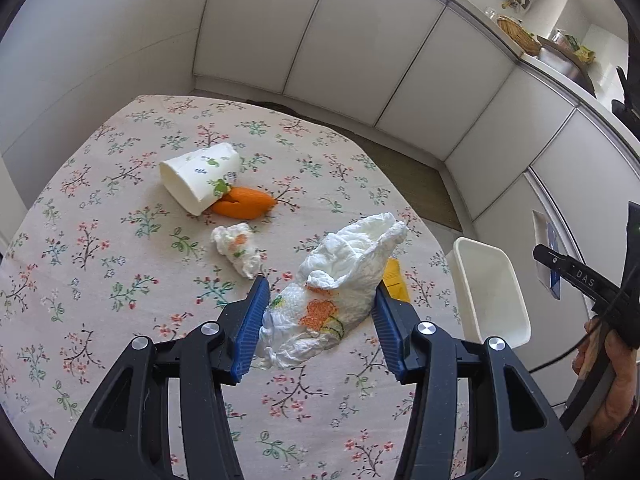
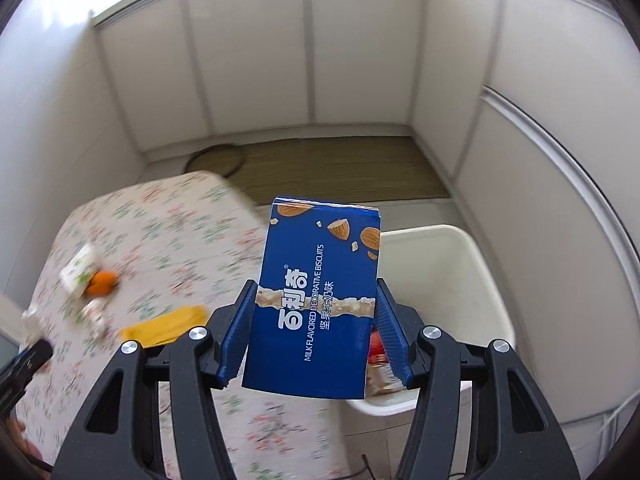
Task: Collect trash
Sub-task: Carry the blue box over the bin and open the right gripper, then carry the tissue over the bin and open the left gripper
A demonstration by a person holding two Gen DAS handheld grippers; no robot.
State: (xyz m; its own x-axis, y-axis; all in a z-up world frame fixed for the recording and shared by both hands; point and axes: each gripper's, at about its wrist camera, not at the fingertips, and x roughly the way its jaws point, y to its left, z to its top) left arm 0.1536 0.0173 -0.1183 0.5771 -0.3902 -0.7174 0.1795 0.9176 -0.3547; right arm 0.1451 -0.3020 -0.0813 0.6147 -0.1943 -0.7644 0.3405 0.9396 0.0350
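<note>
Blue biscuit box (image 2: 316, 300) is sitting clamped in the right gripper (image 2: 316, 286) above the white bin (image 2: 480, 280). Left gripper (image 1: 320, 288) is gaping around the crumpled napkin (image 1: 332, 292), not squeezing; a loose pinch could be tearing it.

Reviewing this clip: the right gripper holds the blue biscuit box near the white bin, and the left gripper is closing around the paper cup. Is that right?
Not quite. The left gripper is around the crumpled napkin, not the paper cup, which lies farther off on the table, as the left wrist view shows. The right gripper does hold the blue biscuit box near the white bin.
</note>
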